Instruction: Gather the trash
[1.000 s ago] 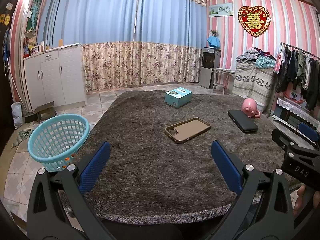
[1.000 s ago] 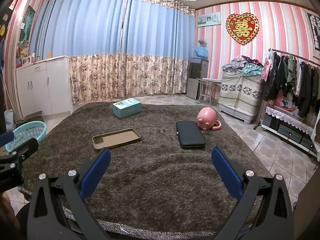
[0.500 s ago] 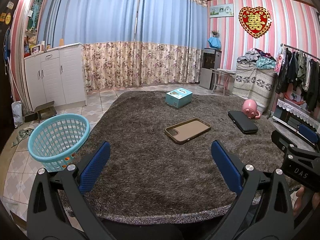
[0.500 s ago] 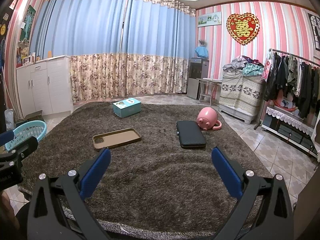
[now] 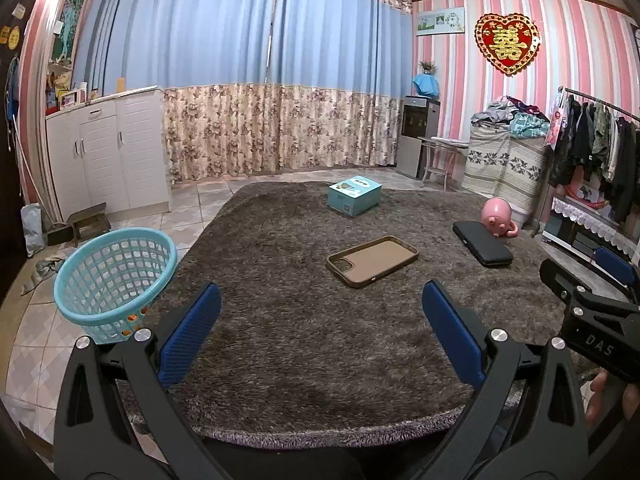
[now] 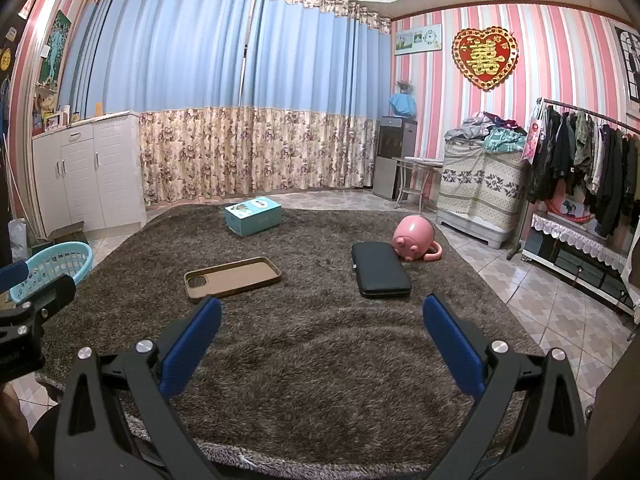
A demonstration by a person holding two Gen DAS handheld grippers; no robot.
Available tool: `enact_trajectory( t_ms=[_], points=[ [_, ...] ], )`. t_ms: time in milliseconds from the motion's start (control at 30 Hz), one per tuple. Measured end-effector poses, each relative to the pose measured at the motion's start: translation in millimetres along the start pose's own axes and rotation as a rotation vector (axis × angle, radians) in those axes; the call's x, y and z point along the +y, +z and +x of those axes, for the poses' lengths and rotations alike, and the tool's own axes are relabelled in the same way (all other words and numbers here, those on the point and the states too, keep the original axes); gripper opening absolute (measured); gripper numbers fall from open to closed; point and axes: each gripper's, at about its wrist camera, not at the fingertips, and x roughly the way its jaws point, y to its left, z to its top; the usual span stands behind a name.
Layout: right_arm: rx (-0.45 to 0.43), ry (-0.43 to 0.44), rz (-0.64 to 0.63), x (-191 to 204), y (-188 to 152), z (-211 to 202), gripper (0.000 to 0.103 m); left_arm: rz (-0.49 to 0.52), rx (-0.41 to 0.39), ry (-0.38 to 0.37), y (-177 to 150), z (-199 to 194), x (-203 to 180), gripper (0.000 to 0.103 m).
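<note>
A: What do the 2 tools show, nearest first?

B: The left gripper hangs over the near edge of the rug, its blue pads spread wide with nothing between them. The right gripper is the same: spread and empty.

A: And on the rug?

B: 4 things. Nearest is a brown phone case, lying flat with its inside up. To its right, well apart, is a black case, and a tipped pink mug lies just beside its far end. Farthest is a teal box.

A: Where is the basket?

B: The basket stands on the floor tiles, just beside the rug's left edge. Small orange bits show through its mesh near the bottom.
</note>
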Motion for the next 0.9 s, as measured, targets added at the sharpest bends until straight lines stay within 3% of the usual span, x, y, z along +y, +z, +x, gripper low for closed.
enact_trajectory(
  t_ms=[900],
  points=[
    [-0.005,0.0,-0.003,-0.9,-1.5,1.6,0.099,-0.004,-0.006,-0.004,0.5,-0.8,-1.0,0.097]
  ],
)
